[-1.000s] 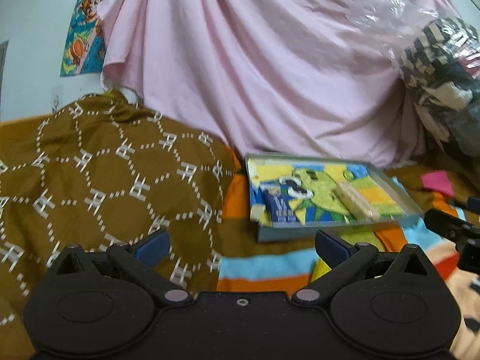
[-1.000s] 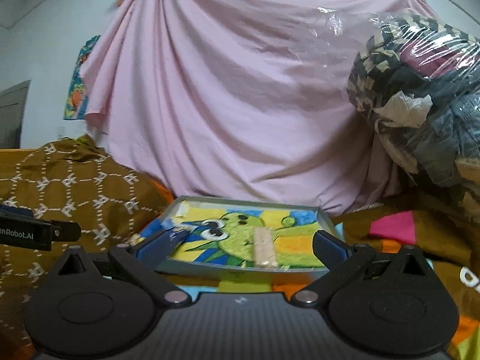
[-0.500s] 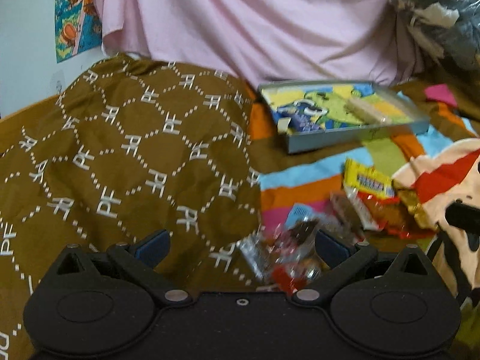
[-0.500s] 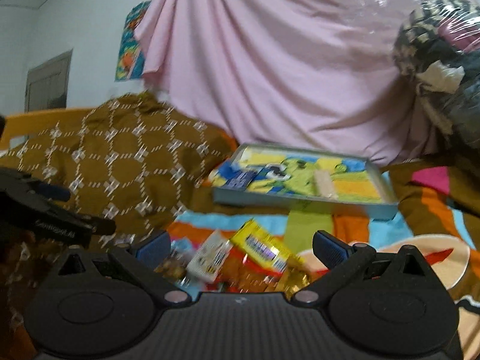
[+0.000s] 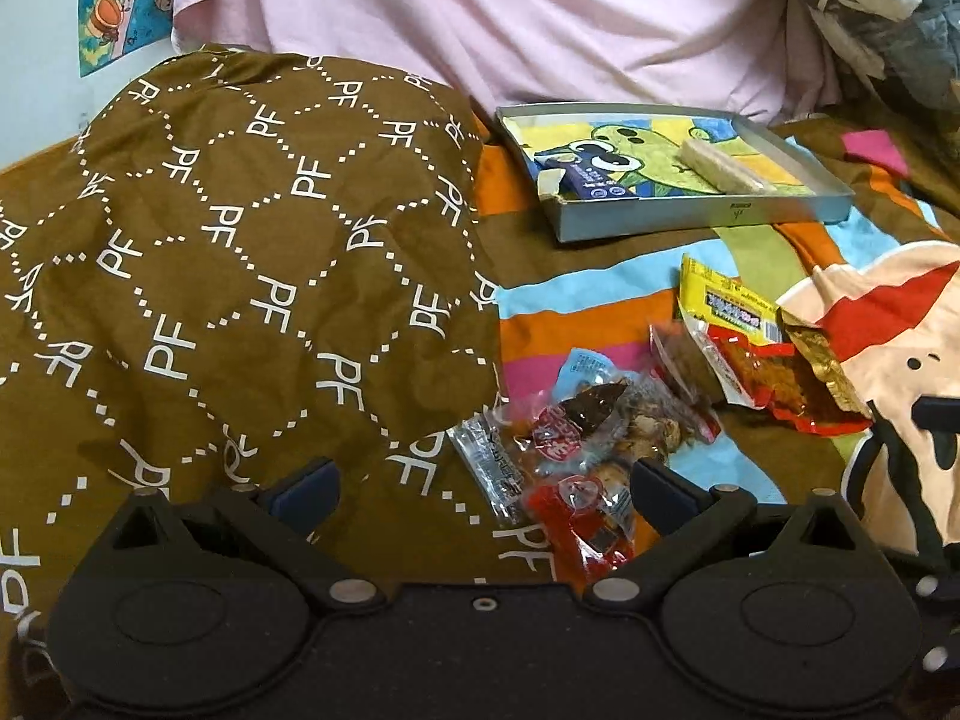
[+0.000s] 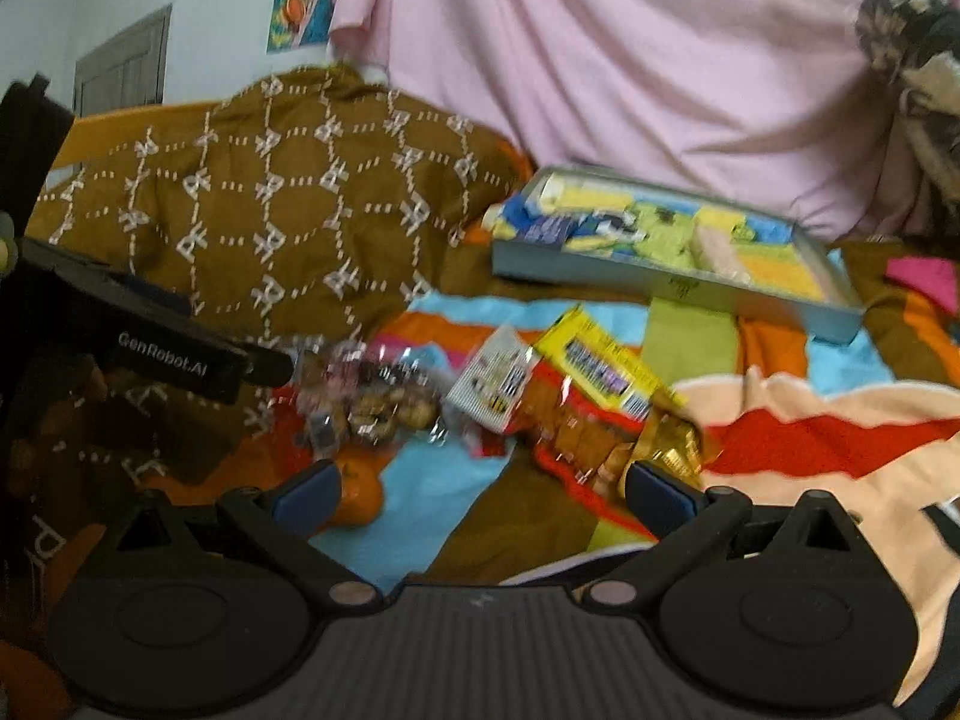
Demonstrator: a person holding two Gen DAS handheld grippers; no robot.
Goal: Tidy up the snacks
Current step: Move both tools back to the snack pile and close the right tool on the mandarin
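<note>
Several snack packets lie heaped on the striped bedspread: a yellow packet (image 5: 726, 306) (image 6: 606, 360), a red packet of brown snacks (image 5: 762, 372) (image 6: 576, 426), clear wrapped sweets (image 5: 576, 438) (image 6: 372, 402) and a white packet (image 6: 498, 384). An orange fruit (image 6: 357, 495) rests near the right gripper's left finger. Farther back a grey tray (image 5: 744, 213) (image 6: 678, 285) with a green cartoon lining holds a blue packet (image 5: 591, 180) and a pale wafer bar (image 5: 720, 165). My left gripper (image 5: 480, 489) stands open above the sweets. Open too is my right gripper (image 6: 480, 495), which holds nothing.
A brown patterned quilt (image 5: 240, 240) bulges on the left. A pink sheet (image 5: 480, 12) hangs behind the tray. A plastic-wrapped bundle of clothes (image 5: 888, 6) sits at the back right. The left gripper's body (image 6: 168, 348) shows at the left of the right wrist view.
Both cameras have tilted downward and pulled back, bringing the heap of snack packets into view. The tray now sits farther off. Both grippers stayed open.
</note>
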